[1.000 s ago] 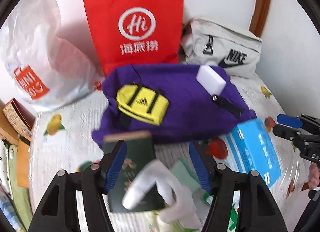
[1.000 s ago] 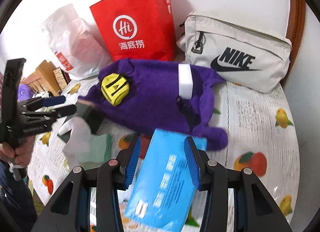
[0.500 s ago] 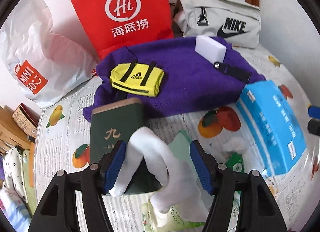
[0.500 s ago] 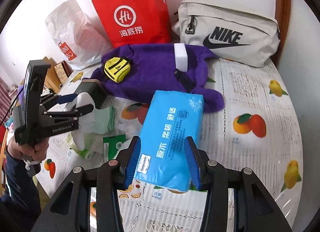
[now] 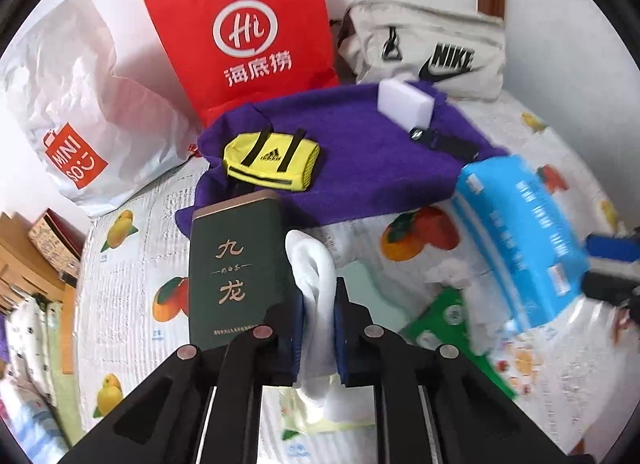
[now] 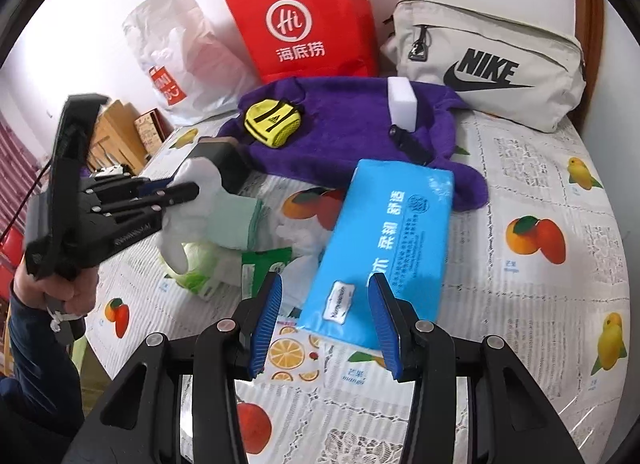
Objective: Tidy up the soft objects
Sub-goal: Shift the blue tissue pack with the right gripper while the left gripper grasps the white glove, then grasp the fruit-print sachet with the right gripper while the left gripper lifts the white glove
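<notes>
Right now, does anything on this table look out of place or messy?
Yes. A hard dark green tin lies among the soft things, its far end on the rumpled purple towel. A white sponge block and a yellow pouch sit loose on that towel. The left gripper has just closed on a white sock.

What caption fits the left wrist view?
Left tool shut on white sock beside green tea box.

A red Haidilao paper bag [image 5: 244, 36] and a white Miniso plastic bag [image 5: 76, 104] stand at the table's [image 6: 532, 168] far edge; a green tea tin [image 5: 236, 264] lies nearer.
</notes>
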A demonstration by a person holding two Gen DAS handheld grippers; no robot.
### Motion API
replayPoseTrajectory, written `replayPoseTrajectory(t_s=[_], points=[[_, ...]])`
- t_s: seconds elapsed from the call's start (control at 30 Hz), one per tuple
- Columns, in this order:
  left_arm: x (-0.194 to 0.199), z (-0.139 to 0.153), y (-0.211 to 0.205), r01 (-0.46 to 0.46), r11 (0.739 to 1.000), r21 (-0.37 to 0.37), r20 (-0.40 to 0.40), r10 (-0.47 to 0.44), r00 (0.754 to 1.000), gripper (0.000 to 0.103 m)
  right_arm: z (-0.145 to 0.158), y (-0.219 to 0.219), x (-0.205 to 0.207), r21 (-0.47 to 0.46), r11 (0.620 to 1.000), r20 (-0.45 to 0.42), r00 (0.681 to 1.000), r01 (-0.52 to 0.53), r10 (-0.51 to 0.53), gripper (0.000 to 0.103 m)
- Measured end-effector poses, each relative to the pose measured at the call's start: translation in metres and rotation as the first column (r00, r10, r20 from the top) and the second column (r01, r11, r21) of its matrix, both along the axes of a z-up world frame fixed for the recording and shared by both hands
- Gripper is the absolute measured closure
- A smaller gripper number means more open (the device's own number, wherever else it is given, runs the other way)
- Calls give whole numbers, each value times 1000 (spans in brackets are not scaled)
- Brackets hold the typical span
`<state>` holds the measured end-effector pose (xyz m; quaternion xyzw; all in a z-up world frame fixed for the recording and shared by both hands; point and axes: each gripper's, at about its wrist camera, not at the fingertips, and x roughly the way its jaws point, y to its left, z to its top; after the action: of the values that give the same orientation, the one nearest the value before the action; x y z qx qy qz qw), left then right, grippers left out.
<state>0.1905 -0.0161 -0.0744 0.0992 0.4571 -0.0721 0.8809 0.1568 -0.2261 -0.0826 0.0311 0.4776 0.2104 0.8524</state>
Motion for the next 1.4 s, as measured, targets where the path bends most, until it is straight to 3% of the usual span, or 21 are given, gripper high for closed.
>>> replayPoseTrajectory(t_s=[0.17,0.4,0.5,0.67,0.93,1.13,1.2,1.23,1.3,1.33,1.4], points=[[-20,33,12,10,991,-133,41,-5,999,90,-1,8,-6,5,1000,-1,1000,-15,15,58],[-52,66,29,8,982,-187,108,12,994,90,-5,21,-23,-5,999,-6,999,-52,52,58],[-60,65,33,8,981,-194,111,14,994,90,-12,25,-32,-13,998,-23,998,-65,64,57],[-70,51,40,-2,975,-223,88,22,996,90,-35,31,-42,5,997,-53,996,-75,75,34],[-82,23,47,-20,969,-247,23,26,999,90,-74,34,-29,8,1000,-147,989,-9,10,34],[-82,15,50,-29,968,-250,6,32,999,90,-77,48,-25,-20,1000,-120,993,-17,15,27],[-82,14,49,-29,967,-252,3,31,1000,90,-78,55,-28,-61,997,-107,993,-49,43,34],[-82,14,49,-27,967,-253,2,29,1000,90,-78,59,-31,-85,994,-97,994,-61,53,45],[-82,13,49,-22,968,-252,4,24,1000,90,-78,59,-34,-117,991,-86,995,-70,60,54],[-82,14,49,-21,967,-254,4,23,1000,90,-77,56,-34,-92,993,-95,993,-76,67,63],[-82,13,50,-22,966,-257,2,23,1000,90,-73,50,-35,-43,997,-101,993,-70,65,70]])
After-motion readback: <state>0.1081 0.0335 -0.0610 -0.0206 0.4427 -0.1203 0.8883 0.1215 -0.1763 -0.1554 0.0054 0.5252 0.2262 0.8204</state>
